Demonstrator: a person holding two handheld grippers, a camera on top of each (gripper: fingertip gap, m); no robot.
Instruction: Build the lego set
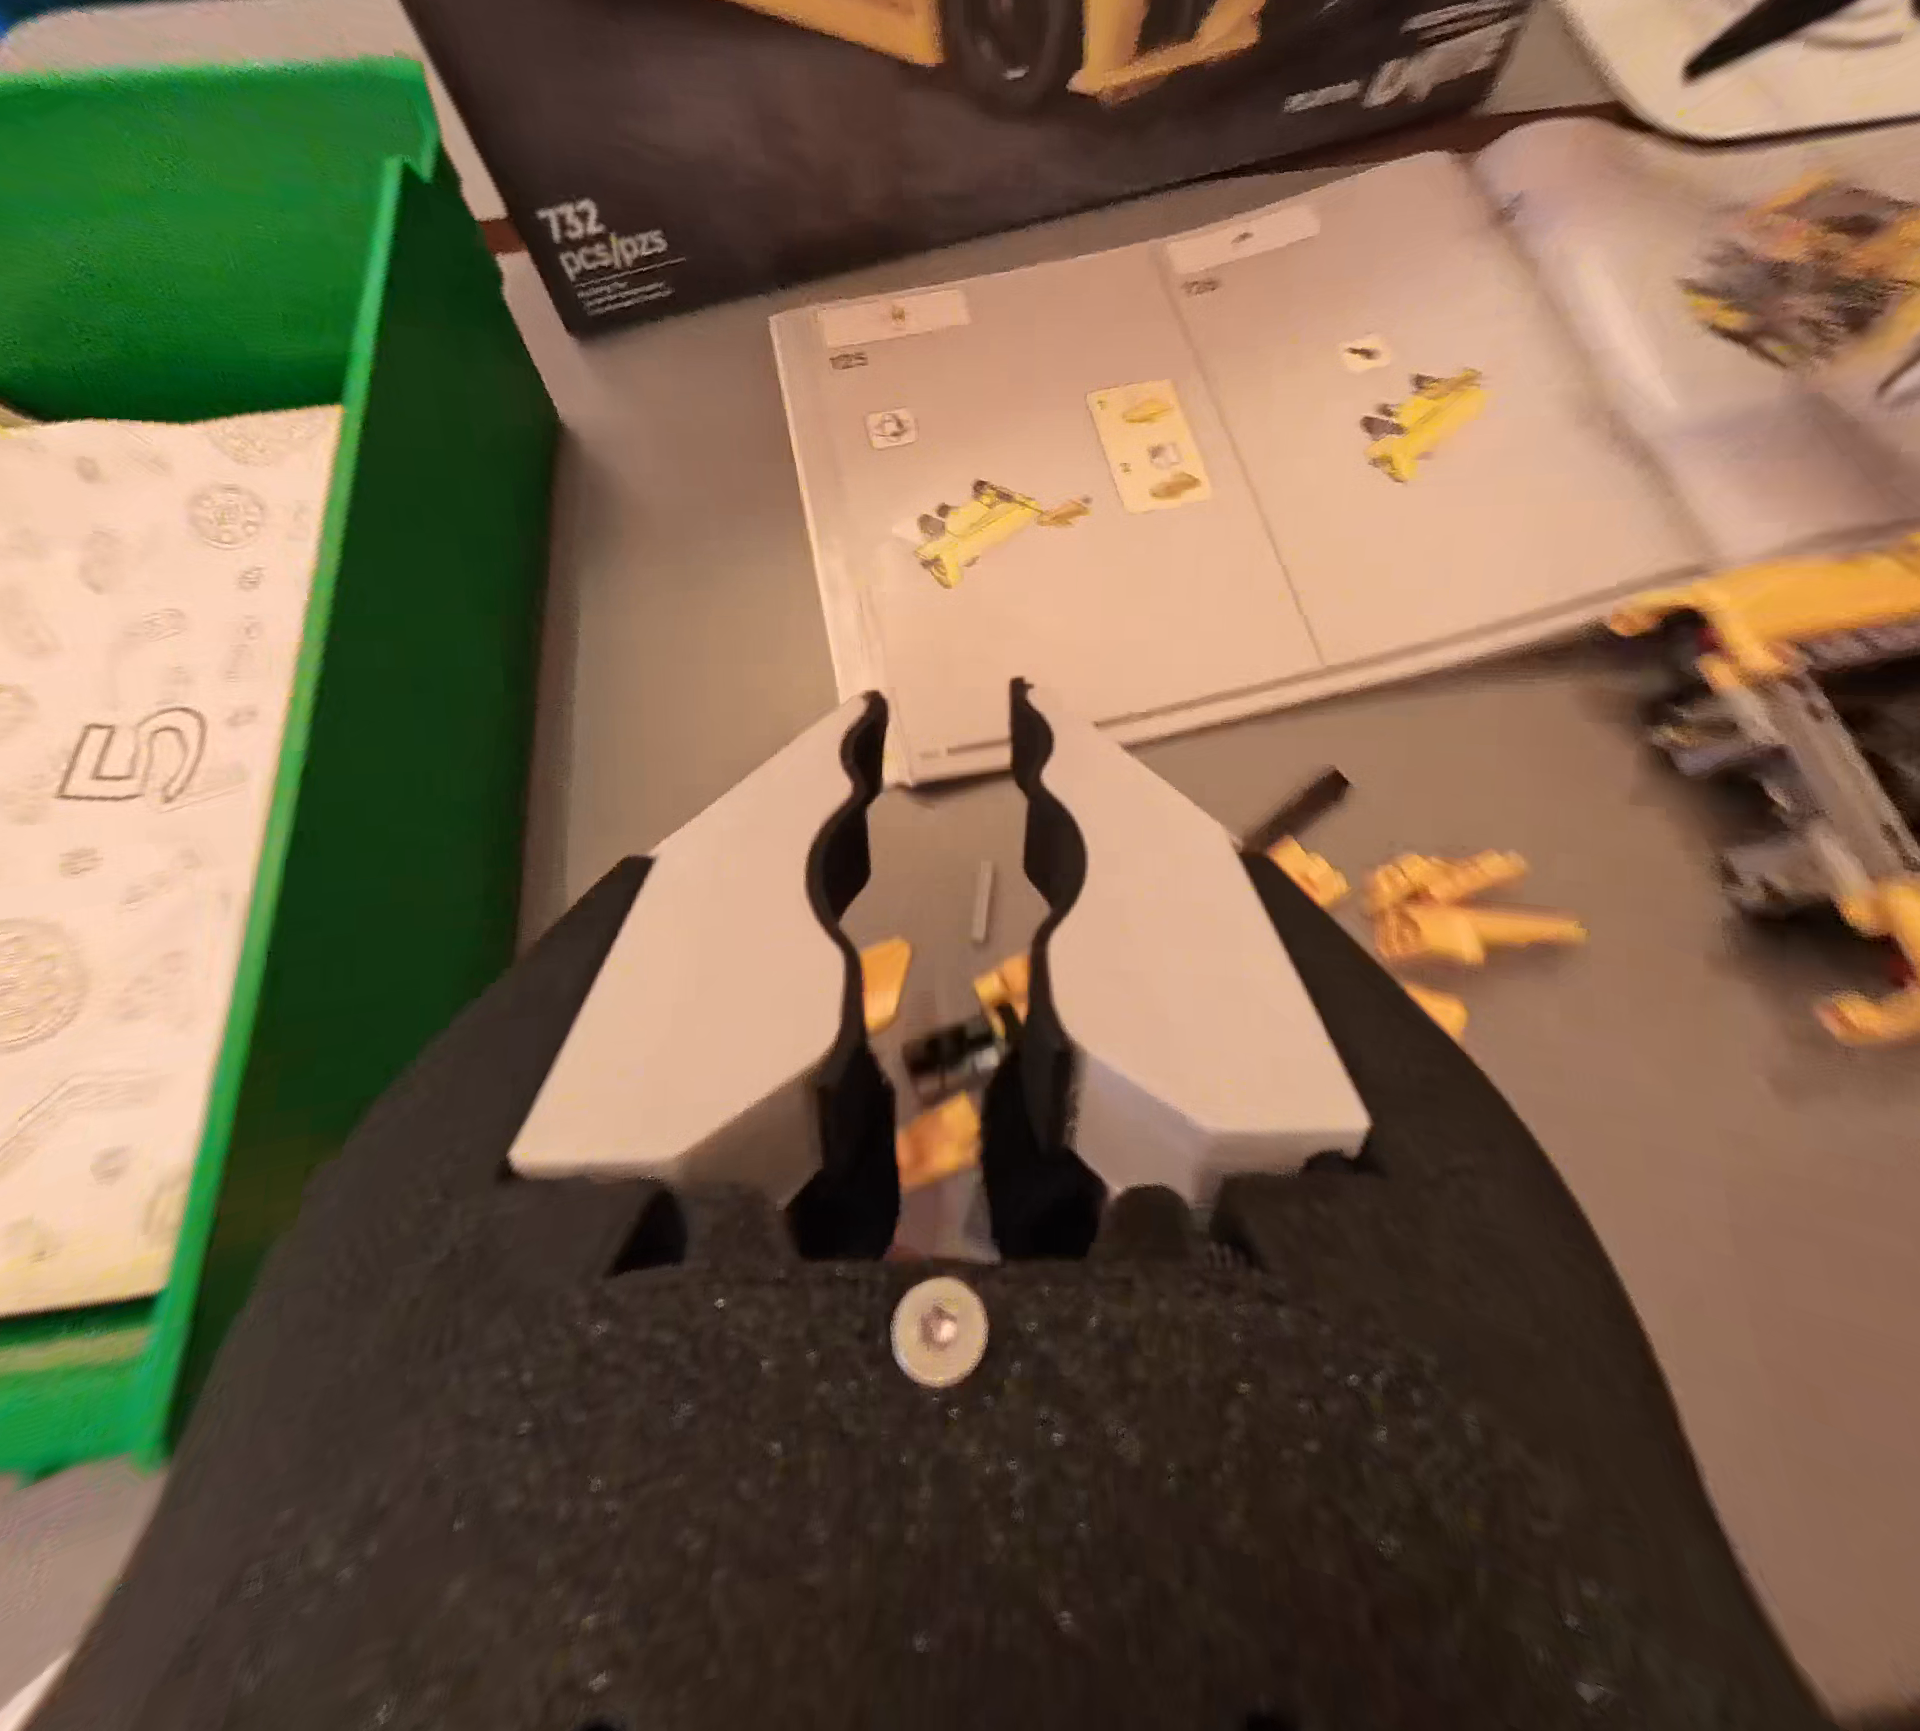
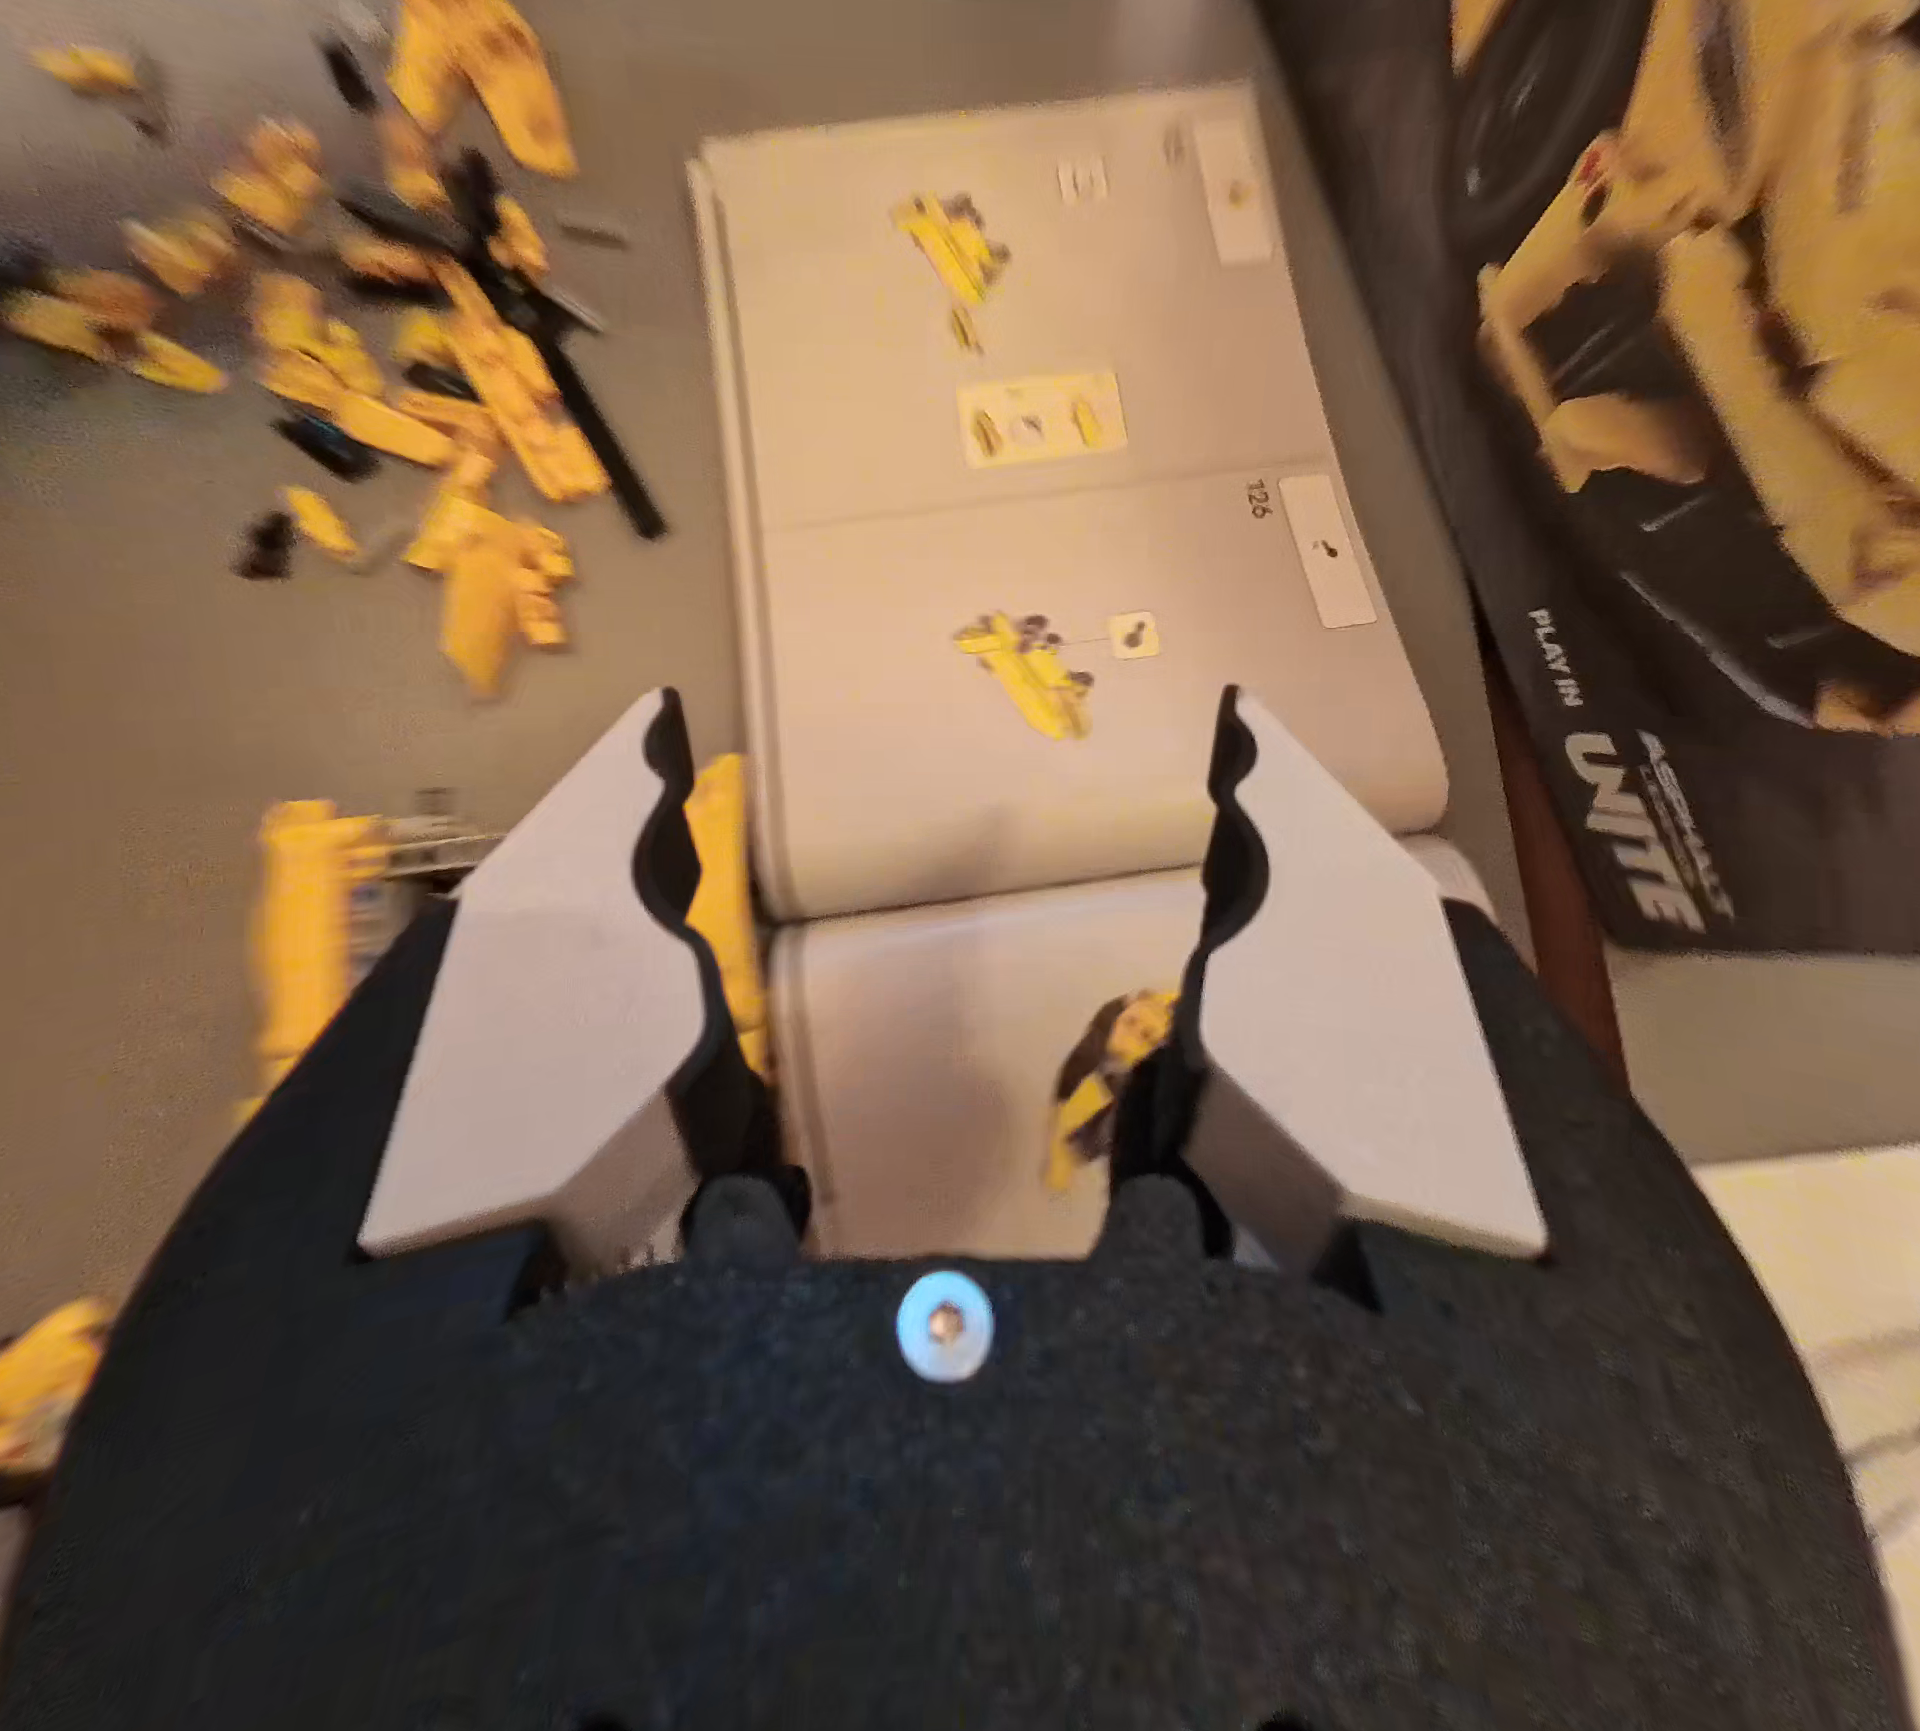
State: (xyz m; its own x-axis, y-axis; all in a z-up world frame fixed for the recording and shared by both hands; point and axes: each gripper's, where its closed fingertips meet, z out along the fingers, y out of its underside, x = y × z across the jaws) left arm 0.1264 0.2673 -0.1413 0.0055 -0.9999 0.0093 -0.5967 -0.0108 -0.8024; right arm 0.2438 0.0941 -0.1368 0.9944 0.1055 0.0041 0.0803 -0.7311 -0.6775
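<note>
Left gripper [image 1: 948,715]: jaws narrowly parted, empty, above loose yellow pieces [image 1: 1455,912]. Right gripper [image 2: 948,725]: spread wide, empty, over instruction booklet [image 2: 1039,538]. Partly built car [image 1: 1787,746] beside booklet. Risk: small scattered pieces slipping from grip or getting knocked aside.

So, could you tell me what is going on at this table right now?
A person is building a yellow brick car with two handheld grippers. Both are empty: the left gripper hangs, jaws narrowly apart, over loose yellow and black bricks, and the right gripper is wide open above the open grey instruction booklet. The partly built car, the dark set box and a green bin sit nearby.
</note>
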